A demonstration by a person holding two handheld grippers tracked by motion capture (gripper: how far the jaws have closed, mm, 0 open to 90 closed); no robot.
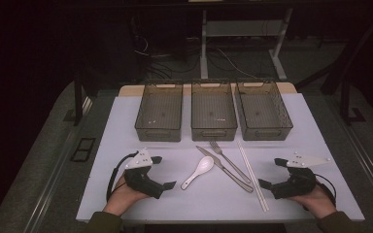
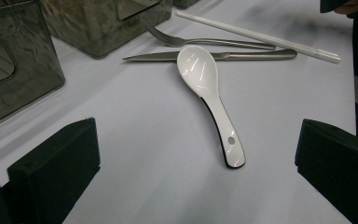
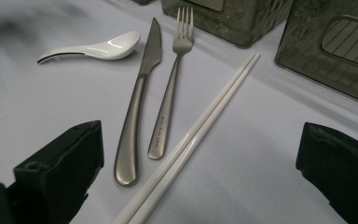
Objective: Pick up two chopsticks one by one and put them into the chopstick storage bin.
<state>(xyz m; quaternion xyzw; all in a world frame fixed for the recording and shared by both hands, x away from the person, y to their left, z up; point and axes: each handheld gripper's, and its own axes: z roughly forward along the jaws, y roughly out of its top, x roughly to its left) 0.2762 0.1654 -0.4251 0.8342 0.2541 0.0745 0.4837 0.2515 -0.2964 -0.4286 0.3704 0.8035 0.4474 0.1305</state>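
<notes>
On the tabletop (image 1: 126,126), between both wide-open, empty grippers, one white spoon (image 1: 198,172) lies diagonally, bowl toward three bins (image 1: 213,111). One knife (image 1: 225,169), one fork (image 1: 229,161) and two chopsticks (image 1: 252,174) slant alongside. The left gripper (image 1: 161,171) and right gripper (image 1: 270,172) rest apart; chopstick ends are cut off in the right gripper view.

Both black grippers, left gripper (image 1: 164,172) and right gripper (image 1: 270,173), carry grey three-cornered plates, trailing black cables; sleeves dark olive.
</notes>
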